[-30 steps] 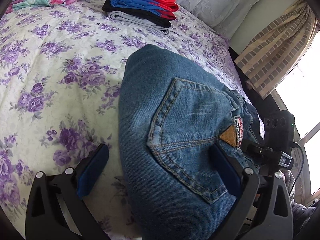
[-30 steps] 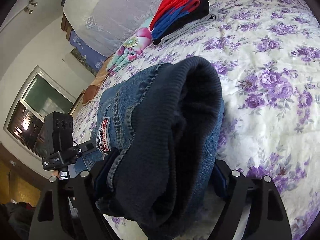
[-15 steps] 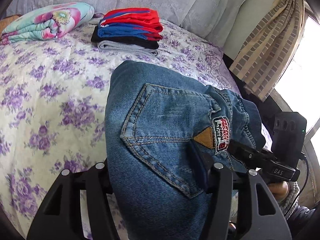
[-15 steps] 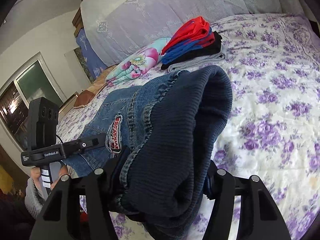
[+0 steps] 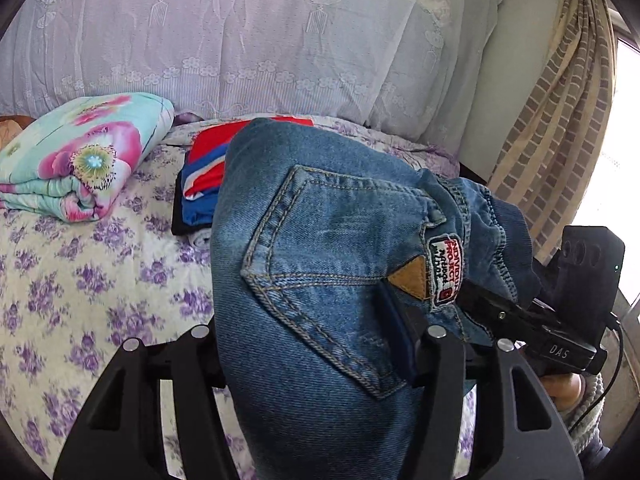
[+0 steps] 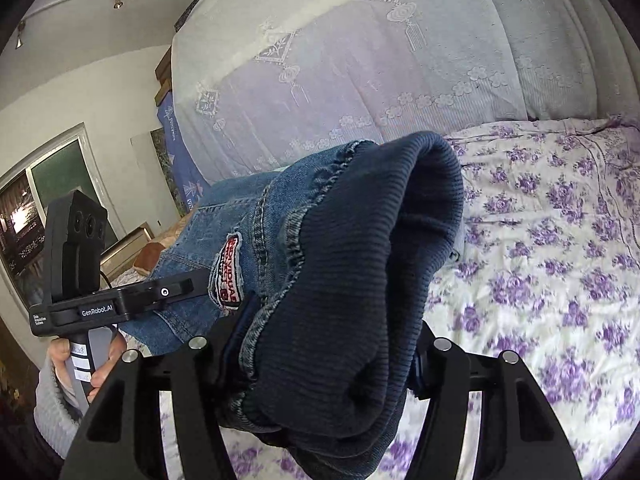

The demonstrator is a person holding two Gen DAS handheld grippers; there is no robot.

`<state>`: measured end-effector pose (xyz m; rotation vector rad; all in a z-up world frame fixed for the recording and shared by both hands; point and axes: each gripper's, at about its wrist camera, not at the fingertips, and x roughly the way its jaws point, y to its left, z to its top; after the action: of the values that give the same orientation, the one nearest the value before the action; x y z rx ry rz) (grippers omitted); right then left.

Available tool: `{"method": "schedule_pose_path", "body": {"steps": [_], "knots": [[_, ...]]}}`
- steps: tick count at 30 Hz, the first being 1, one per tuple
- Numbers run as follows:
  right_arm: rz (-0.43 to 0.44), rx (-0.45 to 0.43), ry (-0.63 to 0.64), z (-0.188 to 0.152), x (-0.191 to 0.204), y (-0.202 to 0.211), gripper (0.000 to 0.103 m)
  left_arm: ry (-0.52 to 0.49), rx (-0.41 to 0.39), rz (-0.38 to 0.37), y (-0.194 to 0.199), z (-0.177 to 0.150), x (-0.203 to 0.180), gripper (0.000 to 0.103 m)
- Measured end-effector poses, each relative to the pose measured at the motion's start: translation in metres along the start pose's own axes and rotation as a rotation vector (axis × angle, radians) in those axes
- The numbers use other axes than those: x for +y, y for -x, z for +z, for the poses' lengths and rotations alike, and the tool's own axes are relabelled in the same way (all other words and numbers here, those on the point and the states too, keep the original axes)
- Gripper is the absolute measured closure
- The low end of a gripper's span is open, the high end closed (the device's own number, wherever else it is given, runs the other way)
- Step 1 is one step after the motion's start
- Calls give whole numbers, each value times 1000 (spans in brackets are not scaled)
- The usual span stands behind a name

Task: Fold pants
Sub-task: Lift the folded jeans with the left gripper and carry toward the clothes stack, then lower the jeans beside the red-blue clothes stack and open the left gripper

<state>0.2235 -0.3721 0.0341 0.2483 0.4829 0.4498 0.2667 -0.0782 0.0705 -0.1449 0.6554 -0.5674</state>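
change: folded jeans (image 5: 320, 264) now lifted clear off bed (image 5: 80, 288) | left gripper (image 5: 316, 344) and right gripper (image 6: 320, 352) jaws both clamp the bundle | next, likely: onto clothes stack (image 5: 204, 184)

A bed (image 5: 80, 300) covered by a purple-flowered sheet carries the things. Near its lace-draped headboard (image 5: 240, 40) lies a folded floral quilt (image 5: 80, 156). Just beside the quilt sits a stack of folded clothes (image 5: 202, 188).
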Motion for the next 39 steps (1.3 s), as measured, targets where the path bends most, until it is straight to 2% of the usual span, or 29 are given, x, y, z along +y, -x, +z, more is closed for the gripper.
{"method": "schedule_pose_path", "body": {"steps": [4,7,13,15,16,17,18,20,22,25,27,29,31,33,34,36,37,38,39], "knots": [[15,17,-44,23,-23,-50,40,33,3,39,-35,20,26,46],[15,49,-89,27,-43,-92,40,64,30,59,-68,23,50,46],[-6,173,-164,7,-88,-177,39,127,120,87,-148,2,102,46],[-35,239,-196,-13,-109,-209,30,169,171,93,-179,-16,121,43],[-32,255,-240,-23,-123,-221,21,166,155,108,-185,-22,125,32],[34,247,-323,-24,-135,-222,19,154,112,135,-182,-26,126,18],[52,222,-341,-20,-138,-217,17,134,102,167,-179,-24,123,14],[-11,192,-311,-20,-136,-212,5,73,85,199,-175,-22,116,12],[-12,208,-310,-21,-134,-216,4,41,73,242,-175,-25,113,8],[-33,195,-304,-19,-130,-212,4,25,55,269,-167,-25,110,7],[-103,125,-283,-15,-124,-195,4,12,14,312,-155,-25,109,7],[-162,-16,-231,-10,-103,-162,4,27,-60,335,-137,-23,112,7],[-152,-137,-147,-2,-84,-139,4,69,-132,319,-120,-17,115,7],[-45,-198,-54,2,-64,-128,4,108,-180,223,-112,-9,118,7],[-19,-216,-10,2,-56,-125,4,109,-179,181,-112,-5,119,7],[25,-195,81,-1,-34,-131,4,78,-157,153,-122,-1,109,7],[47,-148,125,-3,-27,-137,4,44,-132,147,-131,-1,103,7],[43,-101,157,-6,-22,-146,4,5,-100,155,-142,-3,97,7],[6,-38,176,-8,-20,-160,4,-37,-49,206,-156,-6,93,8]]}}
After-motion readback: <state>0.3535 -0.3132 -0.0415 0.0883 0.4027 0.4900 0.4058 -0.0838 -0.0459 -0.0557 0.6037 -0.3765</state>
